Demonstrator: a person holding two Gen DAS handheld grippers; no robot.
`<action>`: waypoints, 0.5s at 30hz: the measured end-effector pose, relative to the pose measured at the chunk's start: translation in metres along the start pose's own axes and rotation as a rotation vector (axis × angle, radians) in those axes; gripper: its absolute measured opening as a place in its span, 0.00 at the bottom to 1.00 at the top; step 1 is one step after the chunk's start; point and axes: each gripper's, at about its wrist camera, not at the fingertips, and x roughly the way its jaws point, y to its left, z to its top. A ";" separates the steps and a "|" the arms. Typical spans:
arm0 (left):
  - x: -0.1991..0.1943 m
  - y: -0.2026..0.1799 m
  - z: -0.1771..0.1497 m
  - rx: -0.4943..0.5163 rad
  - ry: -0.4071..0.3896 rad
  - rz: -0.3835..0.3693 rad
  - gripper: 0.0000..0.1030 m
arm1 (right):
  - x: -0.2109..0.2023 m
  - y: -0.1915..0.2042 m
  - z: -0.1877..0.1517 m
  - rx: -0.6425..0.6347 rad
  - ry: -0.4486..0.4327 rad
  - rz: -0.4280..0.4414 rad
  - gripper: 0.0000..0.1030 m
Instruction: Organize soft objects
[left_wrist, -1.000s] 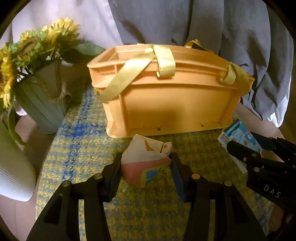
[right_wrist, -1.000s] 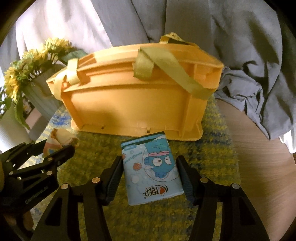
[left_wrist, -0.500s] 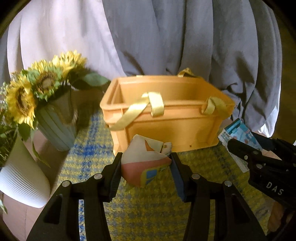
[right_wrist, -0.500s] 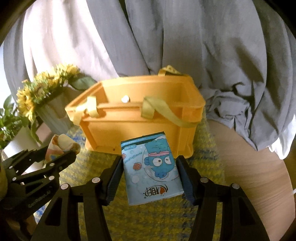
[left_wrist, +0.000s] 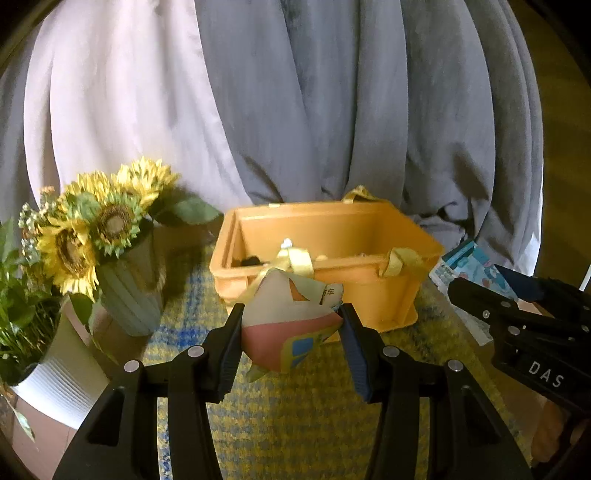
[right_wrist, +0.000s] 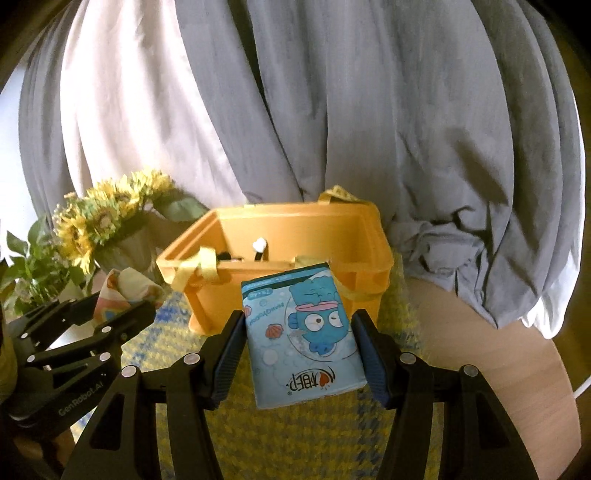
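Note:
My left gripper (left_wrist: 290, 332) is shut on a soft pink and cream pouch (left_wrist: 288, 328) and holds it up in front of the orange crate (left_wrist: 369, 280). My right gripper (right_wrist: 299, 336) is shut on a blue tissue pack with a cartoon fish (right_wrist: 304, 339), also lifted before the crate (right_wrist: 207, 291). The crate is open on top, has yellow straps (left_wrist: 295, 258), and small items lie inside. Each gripper shows in the other's view: the right one (left_wrist: 480, 295) with its pack, the left one (right_wrist: 122, 310) with its pouch (right_wrist: 125, 288).
A vase of sunflowers (left_wrist: 96, 229) stands left of the crate, with a white ribbed pot (left_wrist: 55, 380) nearer. A yellow and blue woven mat (left_wrist: 295, 424) covers the round wooden table (right_wrist: 480, 350). Grey and white curtains (left_wrist: 295, 110) hang close behind.
Both grippers have risen and drawn back with their objects. The crate now looks lower and farther, and its open inside shows.

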 end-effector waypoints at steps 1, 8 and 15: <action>-0.002 0.000 0.002 0.002 -0.007 0.001 0.48 | -0.002 0.000 0.002 0.000 -0.007 0.001 0.58; -0.013 -0.001 0.015 0.010 -0.062 -0.001 0.48 | -0.014 0.002 0.014 -0.002 -0.063 0.009 0.58; -0.020 -0.003 0.031 0.021 -0.117 0.000 0.48 | -0.020 0.001 0.024 0.004 -0.109 0.008 0.58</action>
